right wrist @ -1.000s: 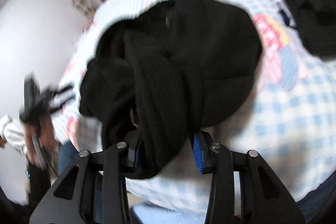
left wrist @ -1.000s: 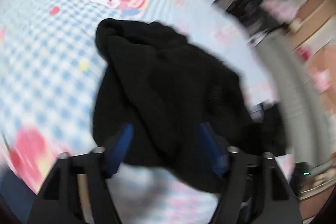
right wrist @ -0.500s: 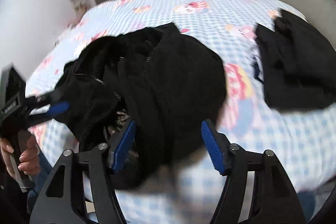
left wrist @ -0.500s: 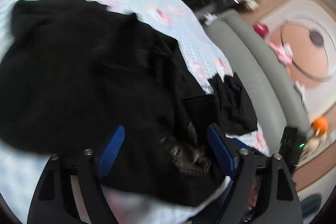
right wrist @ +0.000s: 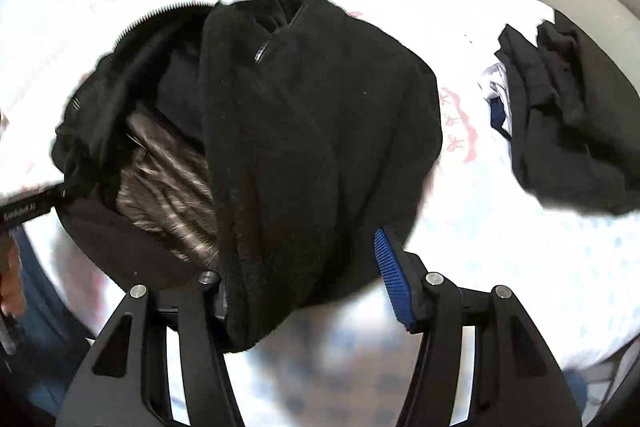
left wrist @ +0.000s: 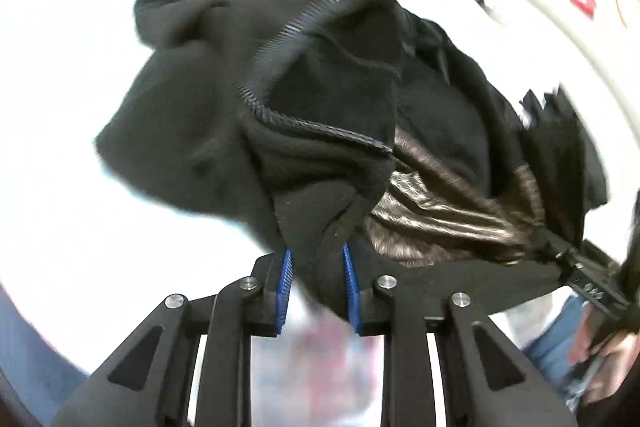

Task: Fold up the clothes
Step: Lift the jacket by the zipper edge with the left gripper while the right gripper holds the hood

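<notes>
A: Left wrist view. Where is the jacket, and how do the jaws stand?

B: The black fleece jacket fills the centre of the frame, bunched on the bed, its zipper running from upper centre down to centre right and a brown lining showing at lower right. The left gripper is at bottom centre; its jaws are narrow and closing, with a fold of the hem between the blue pads, which press on it.

A: Right wrist view. The same questions.

B: The jacket lies at centre and left of the frame; a dark pile sits well apart at the right edge, on the bed. The right gripper is at bottom centre, its jaws at middling width and closing. A fold hangs between them over the left finger; the right pad stands clear of the cloth. The left gripper enters at centre left, at the jacket's edge.
</notes>
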Demonstrator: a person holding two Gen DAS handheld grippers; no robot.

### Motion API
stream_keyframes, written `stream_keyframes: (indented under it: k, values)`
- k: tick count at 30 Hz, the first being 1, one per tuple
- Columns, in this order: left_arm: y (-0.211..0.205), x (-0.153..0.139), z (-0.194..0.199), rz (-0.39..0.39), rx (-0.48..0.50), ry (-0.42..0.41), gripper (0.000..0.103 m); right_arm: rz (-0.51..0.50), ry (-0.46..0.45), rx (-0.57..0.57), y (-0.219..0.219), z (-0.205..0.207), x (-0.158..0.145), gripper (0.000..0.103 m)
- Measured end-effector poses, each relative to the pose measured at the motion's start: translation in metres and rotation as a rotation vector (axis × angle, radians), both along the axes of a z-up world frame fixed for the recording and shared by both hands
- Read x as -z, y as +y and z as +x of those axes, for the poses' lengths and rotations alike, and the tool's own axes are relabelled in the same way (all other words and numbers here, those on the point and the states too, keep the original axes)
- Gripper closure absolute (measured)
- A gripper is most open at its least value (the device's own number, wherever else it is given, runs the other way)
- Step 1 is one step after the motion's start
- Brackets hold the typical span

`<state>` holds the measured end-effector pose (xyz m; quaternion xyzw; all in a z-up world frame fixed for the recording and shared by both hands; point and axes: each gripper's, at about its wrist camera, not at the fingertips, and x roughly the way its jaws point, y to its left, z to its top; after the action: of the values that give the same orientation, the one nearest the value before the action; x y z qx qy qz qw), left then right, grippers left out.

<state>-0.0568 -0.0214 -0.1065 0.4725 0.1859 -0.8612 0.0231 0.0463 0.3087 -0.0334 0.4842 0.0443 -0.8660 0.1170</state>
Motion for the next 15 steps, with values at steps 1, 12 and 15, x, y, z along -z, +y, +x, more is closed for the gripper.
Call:
stream_keyframes:
  k: [1, 12, 15]
  values:
    - [-0.007, -0.007, 0.011, -0.008, -0.026, 0.012, 0.084, -0.022, 0.002, 0.010, 0.003, 0.005, -0.003, 0.051]
    - [-0.027, -0.023, -0.010, 0.302, 0.140, 0.172, 0.014, -0.202, -0.023, 0.056, 0.009, -0.013, -0.003, 0.048]
    - [-0.014, 0.010, -0.044, 0.240, 0.098, 0.004, 0.014, -0.142, -0.018, 0.103, 0.007, -0.034, 0.009, 0.048]
